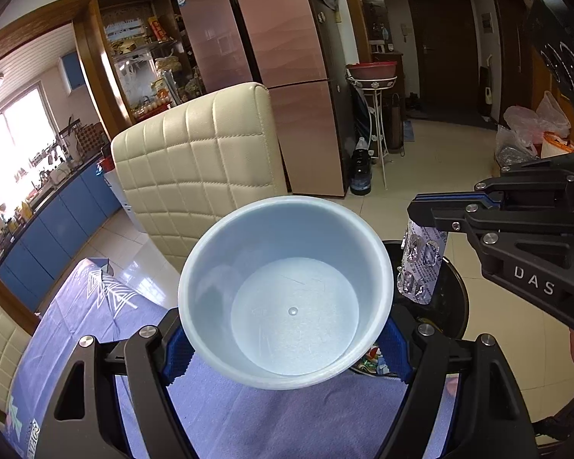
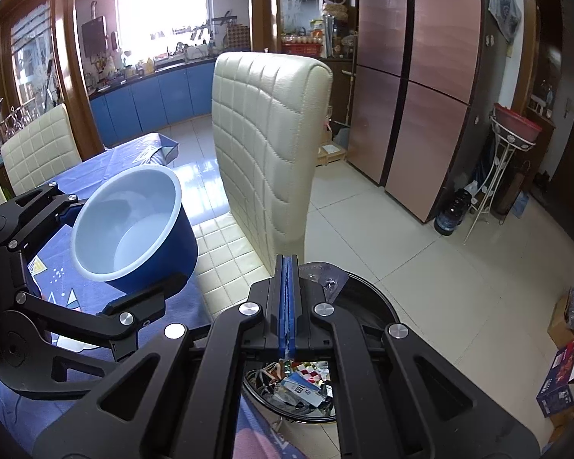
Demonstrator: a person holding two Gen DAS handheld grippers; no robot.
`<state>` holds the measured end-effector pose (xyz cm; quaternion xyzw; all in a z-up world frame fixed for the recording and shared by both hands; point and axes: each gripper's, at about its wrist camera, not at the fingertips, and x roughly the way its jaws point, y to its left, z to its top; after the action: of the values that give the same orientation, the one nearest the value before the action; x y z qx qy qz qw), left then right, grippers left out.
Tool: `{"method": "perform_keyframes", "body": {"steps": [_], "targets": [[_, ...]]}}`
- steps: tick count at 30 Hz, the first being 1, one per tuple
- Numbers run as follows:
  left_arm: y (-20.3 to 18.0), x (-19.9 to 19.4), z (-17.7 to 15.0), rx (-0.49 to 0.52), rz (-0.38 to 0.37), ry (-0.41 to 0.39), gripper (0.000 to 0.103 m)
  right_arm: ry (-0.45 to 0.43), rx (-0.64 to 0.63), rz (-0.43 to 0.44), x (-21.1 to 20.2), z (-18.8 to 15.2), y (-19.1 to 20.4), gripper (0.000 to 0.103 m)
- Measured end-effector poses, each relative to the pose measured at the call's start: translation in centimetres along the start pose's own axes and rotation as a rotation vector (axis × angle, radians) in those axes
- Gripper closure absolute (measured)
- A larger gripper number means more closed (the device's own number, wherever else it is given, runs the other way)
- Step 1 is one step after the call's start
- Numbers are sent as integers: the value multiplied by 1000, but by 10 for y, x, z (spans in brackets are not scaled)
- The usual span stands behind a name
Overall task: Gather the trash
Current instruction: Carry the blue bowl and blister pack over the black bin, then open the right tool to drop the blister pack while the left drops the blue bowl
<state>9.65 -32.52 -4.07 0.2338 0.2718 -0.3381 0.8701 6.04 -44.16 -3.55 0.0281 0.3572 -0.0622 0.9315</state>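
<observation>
Blister pack (image 1: 421, 264), silver foil, hangs clamped in the right gripper (image 2: 287, 298) directly above the black trash bin (image 2: 375, 302) beside the table (image 1: 268, 413). Left gripper (image 1: 287, 352) grips an empty blue bowl (image 1: 287, 290), tilted toward the bin.

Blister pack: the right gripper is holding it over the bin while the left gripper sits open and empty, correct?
Not quite. The left gripper is not empty; it is shut on a blue bowl, as the left wrist view shows. The right gripper does hold the blister pack over the bin.
</observation>
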Motion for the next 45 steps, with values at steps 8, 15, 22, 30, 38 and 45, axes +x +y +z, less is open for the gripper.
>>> {"method": "perform_keyframes", "body": {"steps": [8, 15, 22, 30, 38, 45], "targets": [[-8, 10, 8, 19, -16, 4, 27, 3, 16, -9, 7, 0, -17, 101], [-10, 16, 9, 16, -21, 14, 27, 15, 21, -9, 16, 2, -27, 101], [-10, 18, 10, 14, -30, 15, 27, 14, 27, -22, 21, 5, -32, 99], [-12, 21, 12, 17, -44, 19, 27, 36, 53, -52, 27, 4, -40, 98], [-19, 24, 15, 25, -73, 18, 27, 85, 109, -86, 35, -3, -58, 98], [-26, 28, 18, 34, -93, 20, 27, 112, 148, -112, 36, -12, -73, 98]]}}
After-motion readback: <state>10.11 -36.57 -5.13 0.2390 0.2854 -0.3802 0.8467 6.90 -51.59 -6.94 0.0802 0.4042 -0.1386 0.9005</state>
